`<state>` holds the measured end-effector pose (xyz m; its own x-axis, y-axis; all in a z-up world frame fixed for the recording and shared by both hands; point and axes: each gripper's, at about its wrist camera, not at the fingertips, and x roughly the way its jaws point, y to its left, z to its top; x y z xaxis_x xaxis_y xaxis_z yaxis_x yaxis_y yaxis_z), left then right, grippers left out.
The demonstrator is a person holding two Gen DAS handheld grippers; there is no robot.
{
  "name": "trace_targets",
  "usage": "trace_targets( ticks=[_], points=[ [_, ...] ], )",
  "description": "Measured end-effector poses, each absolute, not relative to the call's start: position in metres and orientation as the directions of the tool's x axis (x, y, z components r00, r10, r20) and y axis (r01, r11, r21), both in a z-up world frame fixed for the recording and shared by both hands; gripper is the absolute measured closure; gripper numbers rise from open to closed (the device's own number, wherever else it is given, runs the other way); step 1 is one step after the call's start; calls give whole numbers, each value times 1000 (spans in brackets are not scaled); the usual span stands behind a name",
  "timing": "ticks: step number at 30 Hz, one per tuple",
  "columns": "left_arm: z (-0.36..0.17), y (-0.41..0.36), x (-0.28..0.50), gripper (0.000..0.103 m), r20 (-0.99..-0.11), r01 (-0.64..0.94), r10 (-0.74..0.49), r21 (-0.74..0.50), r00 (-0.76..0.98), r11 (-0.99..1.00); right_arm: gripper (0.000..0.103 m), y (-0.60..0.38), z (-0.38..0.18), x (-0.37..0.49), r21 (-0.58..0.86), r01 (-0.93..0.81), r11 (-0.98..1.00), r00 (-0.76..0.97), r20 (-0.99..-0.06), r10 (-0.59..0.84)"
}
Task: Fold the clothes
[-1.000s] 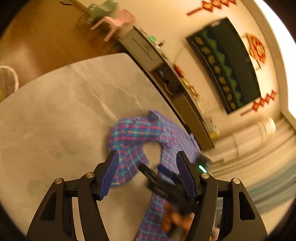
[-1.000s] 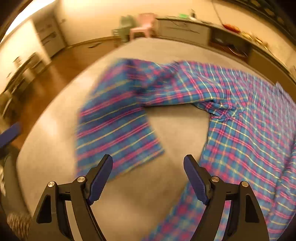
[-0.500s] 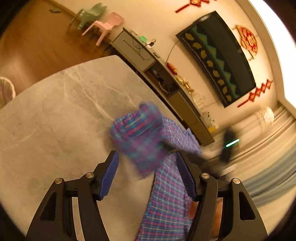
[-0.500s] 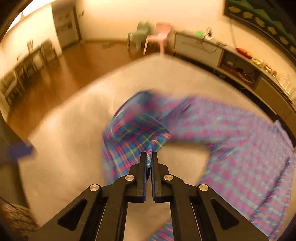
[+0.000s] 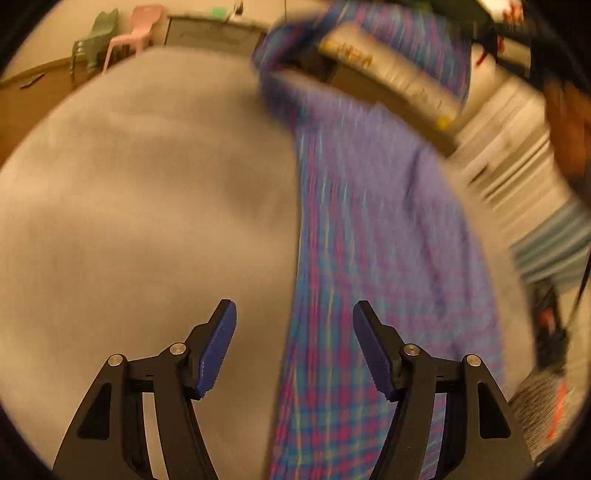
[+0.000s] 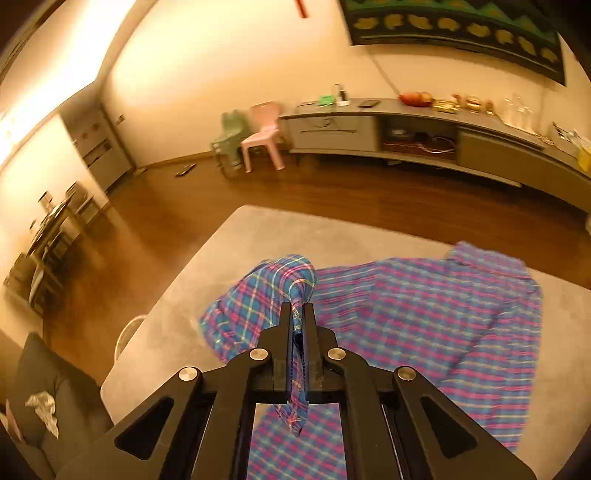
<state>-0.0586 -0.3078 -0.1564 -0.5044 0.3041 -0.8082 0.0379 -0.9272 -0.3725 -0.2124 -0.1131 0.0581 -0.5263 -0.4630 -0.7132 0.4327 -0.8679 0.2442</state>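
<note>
Our right claw (image 6: 298,317) is clamped on a bunched edge of the blue, pink and yellow plaid cotton shirt (image 6: 424,325), and a short tail of the cloth hangs out below the closed black jaws. The pinched part, which looks like a sleeve, is raised off the grey stone-look worktop (image 6: 258,236) and drapes back down onto it. The rest of the shirt lies spread flat to the right of the claw, its collar end toward the far edge of the worktop.

Our left claw (image 5: 291,332) stands open with its blue ribbed pads (image 5: 218,350) well apart and nothing pressed between them. It hangs above the bare worktop (image 5: 129,203), with the left edge of the shirt (image 5: 369,240) under the gap beside the right-hand pad. This view is heavily blurred. In it the plaid cloth runs from the bottom of the frame up to the top, where a lifted length arches in front of the long grey sideboard (image 5: 388,74).

Beyond the worktop, the right wrist view shows a brown wooden floor (image 6: 332,192), a small pink plastic chair (image 6: 262,136) just beside a small green one (image 6: 229,142), and the sideboard (image 6: 424,136) against the cream wall. A dark patterned hanging (image 6: 454,29) is fixed above it.
</note>
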Motion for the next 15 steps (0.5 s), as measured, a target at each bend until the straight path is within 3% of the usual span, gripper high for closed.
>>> trace_targets(
  ticks=[5, 6, 7, 15],
  points=[
    [-159, -274, -13, 36, -812, -10, 250, -288, -527, -958, 99, -83, 91, -252, 267, 401, -876, -552, -693, -464],
    [-159, -268, -9, 48, -813, -24, 242, -271, -529, -962, 99, -80, 102, -258, 271, 402, -874, -557, -685, -469],
    [-158, -262, -5, 101, -814, -38, 234, -254, -531, -967, 99, -79, 107, -266, 271, 405, -873, -563, -679, -472],
    [-108, -215, 5, 99, -742, -175, 201, -114, -639, -978, 99, 0, 155, -293, 252, 331, -909, -664, -622, -414]
  ],
)
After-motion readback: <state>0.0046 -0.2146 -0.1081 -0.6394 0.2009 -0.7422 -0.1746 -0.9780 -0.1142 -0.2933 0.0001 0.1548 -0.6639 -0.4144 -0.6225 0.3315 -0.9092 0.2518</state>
